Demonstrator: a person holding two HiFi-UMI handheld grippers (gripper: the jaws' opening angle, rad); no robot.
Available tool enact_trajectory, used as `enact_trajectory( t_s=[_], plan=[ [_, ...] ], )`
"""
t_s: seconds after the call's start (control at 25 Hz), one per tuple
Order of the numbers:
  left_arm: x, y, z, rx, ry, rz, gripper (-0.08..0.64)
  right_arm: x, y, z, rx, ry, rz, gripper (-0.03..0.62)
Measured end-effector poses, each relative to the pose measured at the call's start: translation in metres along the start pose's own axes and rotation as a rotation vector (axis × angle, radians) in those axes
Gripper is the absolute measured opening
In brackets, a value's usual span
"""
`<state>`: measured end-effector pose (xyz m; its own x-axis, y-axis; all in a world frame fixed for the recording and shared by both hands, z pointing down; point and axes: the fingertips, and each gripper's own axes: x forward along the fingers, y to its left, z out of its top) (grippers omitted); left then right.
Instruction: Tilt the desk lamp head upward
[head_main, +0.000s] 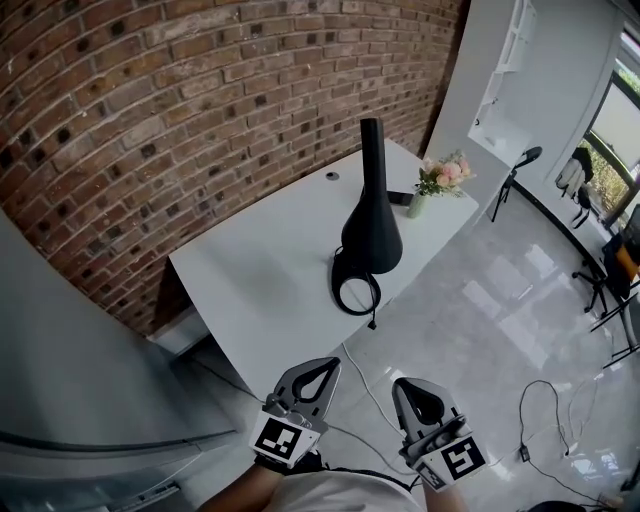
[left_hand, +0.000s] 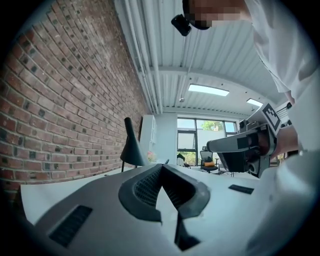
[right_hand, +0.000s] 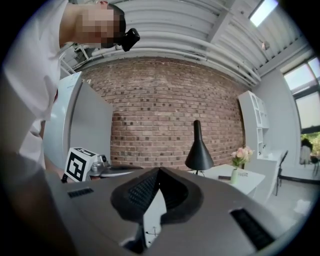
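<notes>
Both my claws hang low in front of me over the glossy floor (head_main: 470, 300), short of the white table (head_main: 250, 290). My left claw (head_main: 322, 370) has its jaws brought together at the tips, and the teardrop hollow behind them holds nothing. My right claw (head_main: 408, 390) is the same, tips meeting and empty. The two sit side by side, near each other but not touching.

The desk lamp (head_main: 372, 225) stands on the table's far half, well apart from both claws. It is all black. Its ring-shaped base (head_main: 357, 293) lies flat on the tabletop. The bell-shaped head rises above the base, wide mouth down and narrow neck pointing up in front of the brick wall (head_main: 150, 110). A short cord (head_main: 373, 318) trails from the base toward the table's near edge.

Beyond the lamp, near the far right corner, stands a small vase of pink flowers (head_main: 443, 178). A flat dark object (head_main: 400, 198) lies just beside it, between vase and lamp. A round hole (head_main: 332, 176) sits in the tabletop near the wall.

Between my claws and the lamp lie the table's near edge and a stretch of its top. A thin white cable (head_main: 360, 375) runs across the floor between my claws. A grey cabinet (head_main: 80, 360) stands to my left, beside the table. More cables (head_main: 545, 420) loop on the floor to my right, and a black chair (head_main: 518, 170) stands past the table.
</notes>
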<state>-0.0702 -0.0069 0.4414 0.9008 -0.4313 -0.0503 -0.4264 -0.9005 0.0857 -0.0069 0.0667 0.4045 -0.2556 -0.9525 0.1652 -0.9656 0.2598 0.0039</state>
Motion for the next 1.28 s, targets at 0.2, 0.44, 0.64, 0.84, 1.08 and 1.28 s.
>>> enact_trajectory(
  t_s=[0.2, 0.44, 0.64, 0.84, 1.08, 1.28],
  plan=[
    [0.003, 0.008, 0.004, -0.007, -0.03, -0.047, 0.005, 0.019, 0.007, 0.003, -0.018, 0.015, -0.016, 0.014],
    [-0.002, 0.024, 0.005, -0.019, -0.031, -0.05, 0.005, 0.035, 0.018, 0.007, -0.038, 0.021, -0.004, 0.014],
    [0.001, 0.023, 0.001, -0.007, -0.023, -0.069, 0.004, 0.039, 0.011, 0.004, -0.033, 0.025, -0.017, 0.014],
    [0.014, 0.014, -0.005, 0.006, -0.007, -0.103, 0.003, 0.048, 0.007, 0.013, -0.044, 0.0, 0.003, 0.014],
    [0.035, 0.028, 0.003, 0.033, -0.026, -0.068, 0.003, 0.063, -0.016, 0.018, -0.043, -0.031, 0.025, 0.014],
    [0.061, 0.03, 0.001, 0.04, -0.014, -0.053, 0.003, 0.066, -0.044, 0.022, -0.039, -0.045, 0.027, 0.014]
  ],
)
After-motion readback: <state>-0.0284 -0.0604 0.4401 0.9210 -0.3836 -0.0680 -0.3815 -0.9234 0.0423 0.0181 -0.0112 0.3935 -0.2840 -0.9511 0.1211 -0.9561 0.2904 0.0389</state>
